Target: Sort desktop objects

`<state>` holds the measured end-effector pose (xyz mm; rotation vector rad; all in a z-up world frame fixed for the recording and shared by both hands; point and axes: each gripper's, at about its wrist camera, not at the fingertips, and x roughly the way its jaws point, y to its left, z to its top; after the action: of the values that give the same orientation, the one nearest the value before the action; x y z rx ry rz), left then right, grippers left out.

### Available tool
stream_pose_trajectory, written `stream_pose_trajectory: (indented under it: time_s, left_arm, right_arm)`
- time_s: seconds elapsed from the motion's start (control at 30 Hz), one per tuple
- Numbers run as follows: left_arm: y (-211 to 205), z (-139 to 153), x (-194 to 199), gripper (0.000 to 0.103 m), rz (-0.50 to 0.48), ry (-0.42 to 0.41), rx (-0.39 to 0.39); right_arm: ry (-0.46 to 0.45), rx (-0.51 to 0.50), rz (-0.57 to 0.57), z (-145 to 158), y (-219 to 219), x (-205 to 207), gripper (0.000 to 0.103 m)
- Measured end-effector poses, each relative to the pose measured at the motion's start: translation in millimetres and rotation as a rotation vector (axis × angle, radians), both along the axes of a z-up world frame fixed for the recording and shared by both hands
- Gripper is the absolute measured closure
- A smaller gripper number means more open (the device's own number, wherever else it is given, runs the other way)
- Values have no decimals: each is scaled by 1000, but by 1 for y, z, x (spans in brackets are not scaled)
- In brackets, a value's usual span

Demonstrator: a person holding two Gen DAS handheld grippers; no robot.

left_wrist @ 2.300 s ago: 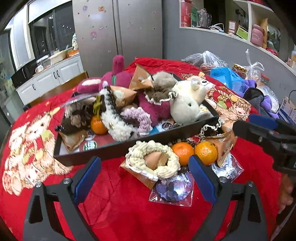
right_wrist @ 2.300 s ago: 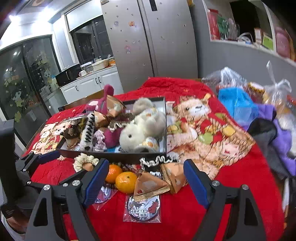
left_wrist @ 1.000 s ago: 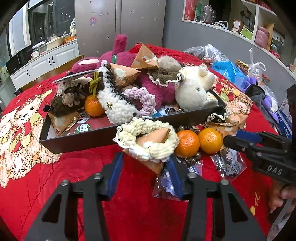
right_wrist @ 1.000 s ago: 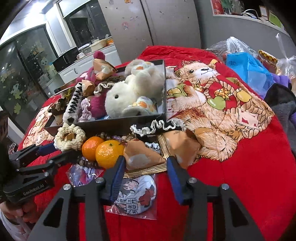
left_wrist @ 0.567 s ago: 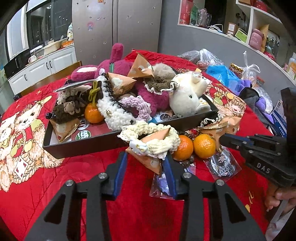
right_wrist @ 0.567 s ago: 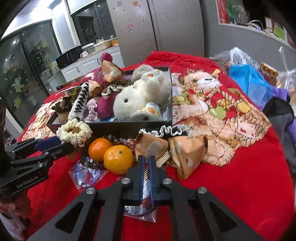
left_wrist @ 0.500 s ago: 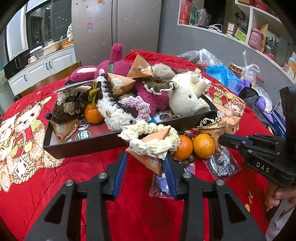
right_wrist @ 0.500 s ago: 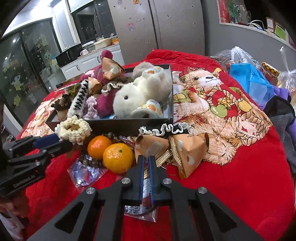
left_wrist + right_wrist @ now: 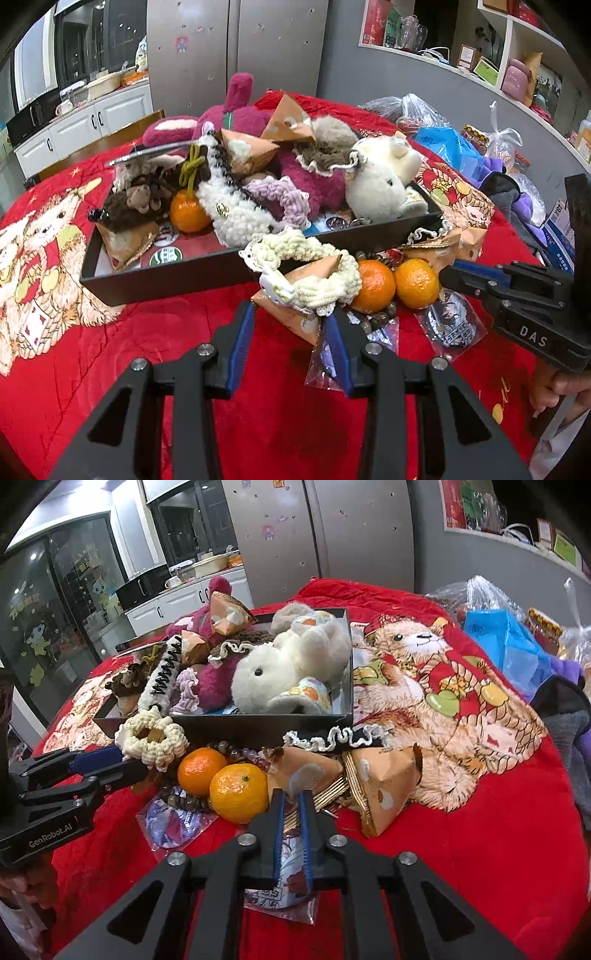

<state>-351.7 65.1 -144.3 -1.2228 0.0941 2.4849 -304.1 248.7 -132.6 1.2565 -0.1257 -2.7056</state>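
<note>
A dark tray (image 9: 192, 271) on the red cloth holds plush toys, scrunchies, a tangerine and paper packets. In front of it lie two tangerines (image 9: 373, 282), a bead bracelet and bagged badges. My left gripper (image 9: 291, 325) is shut on a tan triangular paper packet (image 9: 295, 317) with a cream scrunchie (image 9: 314, 267) looped round it, held just above the cloth. My right gripper (image 9: 291, 801) is shut on the edge of another tan triangular packet (image 9: 306, 768) next to the tangerines (image 9: 240, 790). A third packet (image 9: 384, 782) lies to its right.
A black-and-white frilly scrunchie (image 9: 332, 738) lies against the tray's front wall (image 9: 258, 725). A bagged cartoon badge (image 9: 288, 882) lies under my right gripper. Plastic bags (image 9: 447, 144) and dark clothes crowd the table's right side. Cabinets and a fridge stand behind.
Both grippers moved in from open and closed, the left on the packet with the scrunchie, the right on the packet beside the tangerines. The left has lifted its packet slightly.
</note>
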Motion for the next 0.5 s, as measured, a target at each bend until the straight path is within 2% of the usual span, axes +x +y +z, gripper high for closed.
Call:
stream_pose_trajectory:
  time_s: [0.07,0.17,0.27,0.37,0.5]
  left_arm:
    - [-1,-3,-1,62,0,-9,2]
    - [-2,-8,-3,55,0,-16,7]
    - [-2,-16,-7,40,5,-37,2]
    - [-5,-20,-9,38,9,-47,12]
    - [-9,-17,-9,38,15,-39,39]
  right_arm:
    - [-7,-2,1,-2,0,-1,73]
    - [-20,3,-15,-5,3,-4,67]
    - [-28,-10,-38,-7,8,-7,55]
    - [-36,-32,-52,-12,12,-11,50]
    - [-40,-44,-59,-13,11,-12,49]
